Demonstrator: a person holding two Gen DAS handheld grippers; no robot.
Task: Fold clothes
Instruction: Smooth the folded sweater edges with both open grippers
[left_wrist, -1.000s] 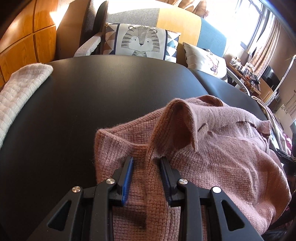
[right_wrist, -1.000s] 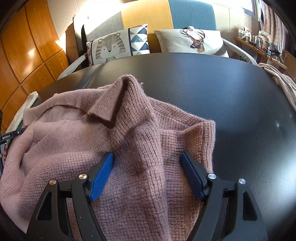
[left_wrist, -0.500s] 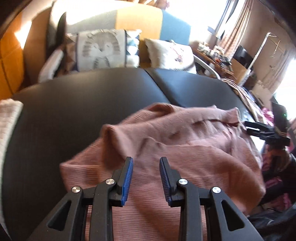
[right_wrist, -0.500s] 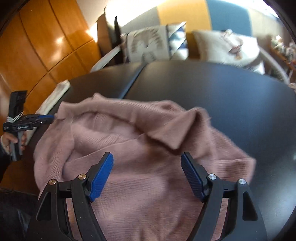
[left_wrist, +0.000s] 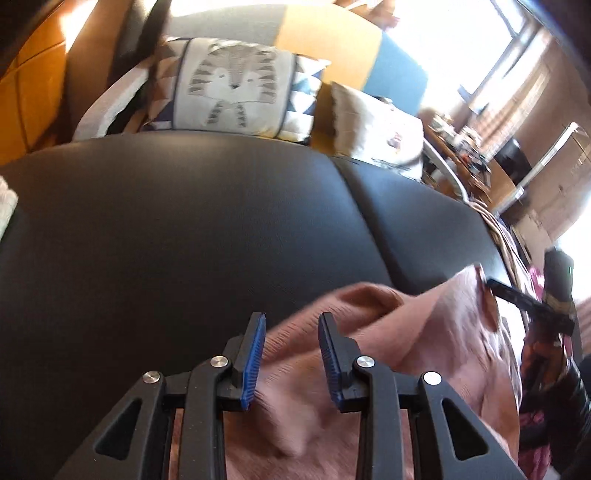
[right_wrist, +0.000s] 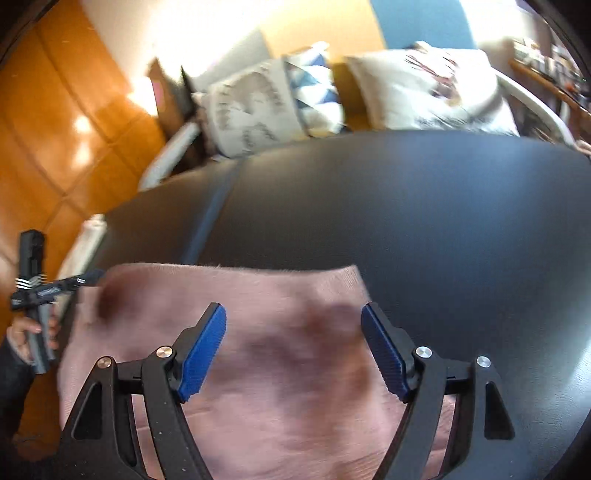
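Dusty-pink knit sweater (right_wrist: 280, 369) bunched lower centre on black padded table (right_wrist: 424, 221). Left gripper (left_wrist: 291, 354) narrow gap, knit between, pinch unclear. Right gripper (right_wrist: 293, 349) wide, grip unclear. Risk: knit slipping, fold skews.

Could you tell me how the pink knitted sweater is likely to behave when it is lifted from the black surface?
The sweater looks floppy: it lies in soft folds. Its thick knit suggests some weight, so unheld parts would probably sag. It seems unlikely to slip.
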